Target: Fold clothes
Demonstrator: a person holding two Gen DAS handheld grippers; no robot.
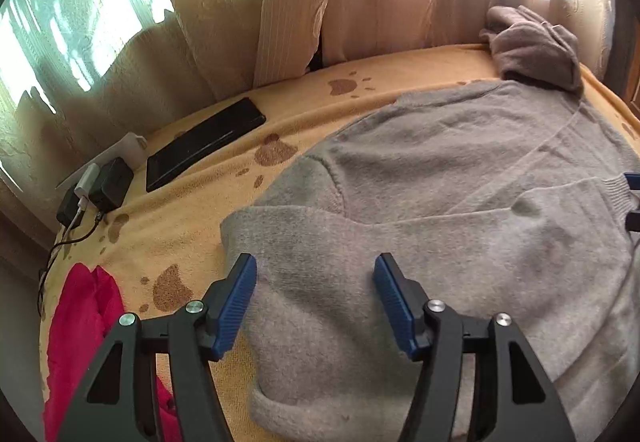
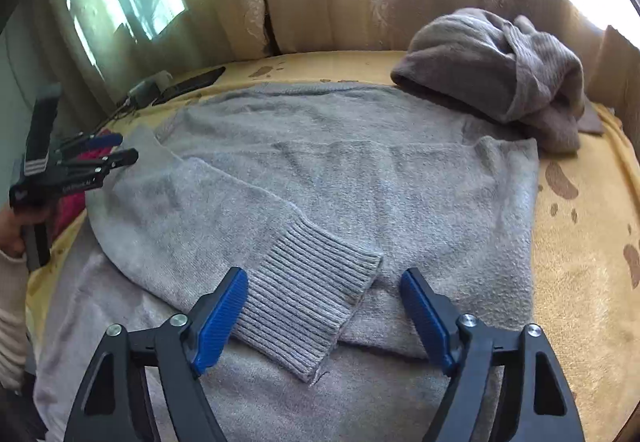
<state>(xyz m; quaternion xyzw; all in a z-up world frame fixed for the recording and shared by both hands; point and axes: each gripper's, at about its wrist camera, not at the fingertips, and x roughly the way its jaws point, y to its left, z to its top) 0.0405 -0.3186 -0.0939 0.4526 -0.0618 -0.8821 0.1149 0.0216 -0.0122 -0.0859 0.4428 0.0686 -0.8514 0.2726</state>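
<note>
A grey knit sweater (image 1: 440,178) lies flat on a yellow blanket (image 1: 192,210), with one sleeve folded across its body. My left gripper (image 1: 315,274) is open and empty, just above the folded sleeve near the sweater's left edge. In the right wrist view the sweater (image 2: 360,162) fills the middle, and the sleeve's ribbed cuff (image 2: 308,290) lies between the open fingers of my right gripper (image 2: 322,286), which holds nothing. The left gripper (image 2: 120,152) shows at the far left of that view, over the sweater's edge.
A crumpled brown-grey garment (image 2: 496,74) sits at the far right corner, also in the left wrist view (image 1: 536,46). A red garment (image 1: 80,330) lies at the left. A black tablet (image 1: 204,144), chargers (image 1: 100,186) and cables lie by the curtains (image 1: 292,2).
</note>
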